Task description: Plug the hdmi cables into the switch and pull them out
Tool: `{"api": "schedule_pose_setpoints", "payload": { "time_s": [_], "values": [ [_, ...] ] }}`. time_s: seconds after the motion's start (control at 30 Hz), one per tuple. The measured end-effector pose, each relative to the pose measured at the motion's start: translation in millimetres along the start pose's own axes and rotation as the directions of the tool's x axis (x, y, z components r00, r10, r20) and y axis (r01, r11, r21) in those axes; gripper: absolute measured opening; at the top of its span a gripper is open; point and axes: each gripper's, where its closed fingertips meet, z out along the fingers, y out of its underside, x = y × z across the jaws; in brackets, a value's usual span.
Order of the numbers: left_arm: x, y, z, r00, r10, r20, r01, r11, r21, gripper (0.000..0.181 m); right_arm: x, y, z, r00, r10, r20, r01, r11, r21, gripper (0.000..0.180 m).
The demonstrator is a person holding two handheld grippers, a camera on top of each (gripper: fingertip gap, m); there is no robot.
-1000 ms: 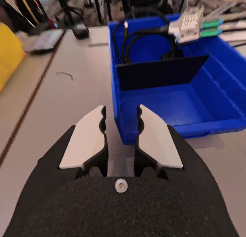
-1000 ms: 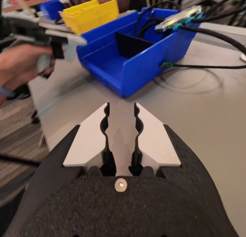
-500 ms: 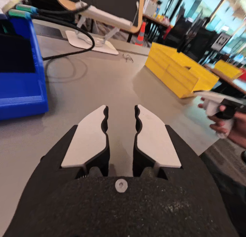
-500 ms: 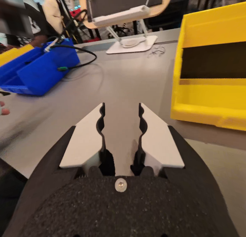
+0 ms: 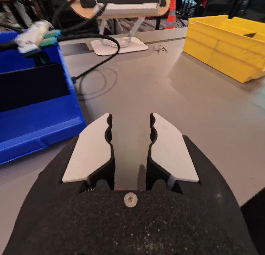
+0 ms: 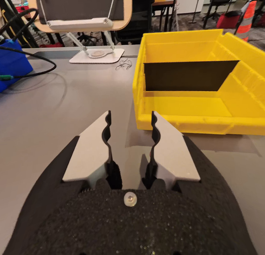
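A blue bin (image 5: 35, 123) with a black divider carries the white HDMI switch (image 5: 30, 38) on its far rim, cables (image 5: 91, 37) plugged in, while left gripper (image 5: 130, 116) and right gripper (image 6: 131, 113) hover apart over the table (image 5: 157, 97), both spread and empty, beside a divided yellow bin (image 6: 200, 123).

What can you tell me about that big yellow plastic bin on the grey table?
The yellow plastic bin is an open-topped storage tray with a low front lip and taller ribbed side walls. A black divider panel stands upright across its middle. The near compartment looks empty; behind the divider I cannot tell. It sits flat on the grey table, and neither gripper touches it.
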Motion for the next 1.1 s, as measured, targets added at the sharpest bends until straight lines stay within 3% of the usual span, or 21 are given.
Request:
{"api": "schedule_pose_setpoints", "payload": {
  "time_s": [0.17, 0.4, 0.5, 0.67, 0.73, 0.8, 0.9, 1.0, 1.1],
  "values": [
    [-32, -6, -11, 0.991, -0.082, 0.105, 0.078, 0.996, 0.043, 0.050, 16, 0, 1, 0.996, 0.087, -0.003, -0.087, 0.996, -0.004, 0.056],
    [-59, -1, -13, 0.982, -0.137, 0.129, 0.135, 0.991, 0.025, 0.047, 7, 7, 4, 0.992, 0.123, 0.042, -0.121, 0.992, -0.038, 0.055],
    [-53, 1, -13, 0.982, -0.186, 0.041, 0.186, 0.983, 0.002, 0.036, 3, 13, 6, 0.987, 0.149, 0.063, -0.145, 0.987, -0.068, 0.055],
    [-26, -7, -29, 0.936, -0.194, -0.292, 0.162, 0.978, -0.131, 0.049, -6, 19, 8, 0.983, 0.150, 0.108, -0.138, 0.984, -0.111, 0.056],
    [-28, -18, -40, 0.908, -0.132, -0.398, 0.070, 0.983, -0.167, 0.058, -16, 20, 7, 0.979, 0.144, 0.146, -0.127, 0.985, -0.115, 0.056],
    [-44, -23, -44, 0.879, 0.061, -0.473, -0.170, 0.967, -0.191, 0.059, -28, 20, 8, 0.974, 0.112, 0.194, -0.091, 0.989, -0.117, 0.056],
    [-106, -34, -26, 0.800, 0.393, -0.453, -0.537, 0.805, -0.250, 0.052, -46, 28, 10, 0.963, 0.065, 0.260, -0.027, 0.989, -0.148, 0.056],
    [-165, -57, 7, 0.738, 0.482, -0.472, -0.661, 0.656, -0.363, 0.053, -59, 31, 11, 0.950, 0.066, 0.304, -0.015, 0.986, -0.165, 0.056],
    [-212, -90, 65, 0.712, 0.553, -0.434, -0.701, 0.603, -0.381, 0.055, -72, 30, 11, 0.923, 0.124, 0.364, -0.059, 0.981, -0.183, 0.056]
  ]
}}
